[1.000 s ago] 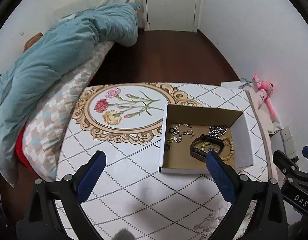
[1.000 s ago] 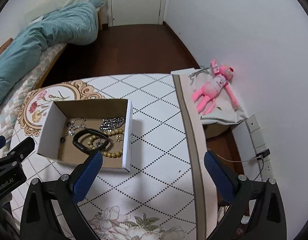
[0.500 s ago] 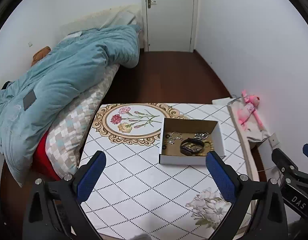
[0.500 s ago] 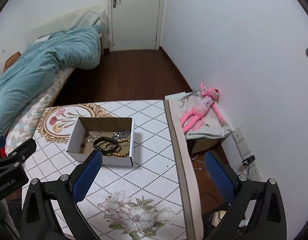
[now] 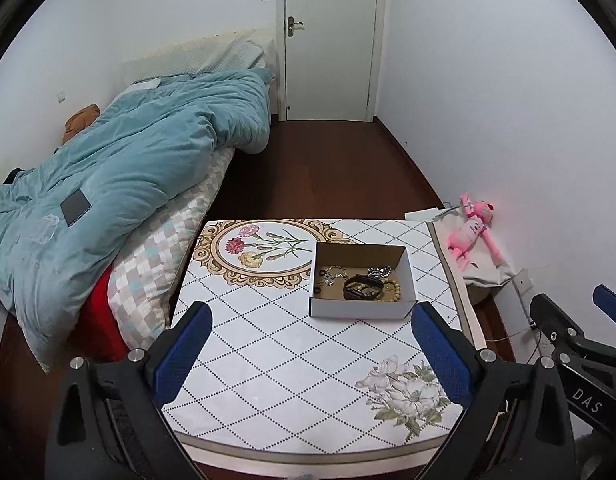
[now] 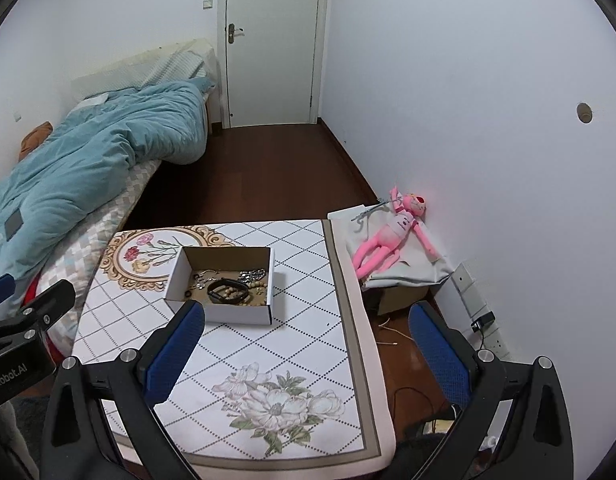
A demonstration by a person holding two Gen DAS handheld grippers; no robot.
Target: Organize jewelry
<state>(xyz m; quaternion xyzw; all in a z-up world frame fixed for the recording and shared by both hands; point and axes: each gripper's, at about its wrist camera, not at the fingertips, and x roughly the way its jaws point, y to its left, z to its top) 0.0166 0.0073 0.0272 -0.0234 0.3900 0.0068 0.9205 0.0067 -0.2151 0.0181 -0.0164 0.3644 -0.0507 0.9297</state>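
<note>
An open white cardboard box (image 5: 362, 309) (image 6: 222, 313) stands on the far half of the patterned table (image 5: 276, 356) (image 6: 300, 320). Inside lie a black band (image 5: 362, 287) (image 6: 227, 291), a beaded bracelet (image 5: 393, 291), silver chains (image 5: 380, 270) and small rings. My left gripper (image 5: 310, 346) is open and empty, held high above the table's near part, well back from the box. My right gripper (image 6: 306, 346) is open and empty, high over the table's right side.
A bed with a teal duvet (image 5: 120, 168) lies left of the table. A pink plush toy (image 6: 392, 236) lies on a grey bag at the right wall. A closed door (image 5: 330, 40) is at the back, with dark wooden floor (image 5: 320, 172) before it.
Both grippers have pulled up and back from the box, so the whole table and room now show. Both stay open and empty. The box and jewelry have not moved.
</note>
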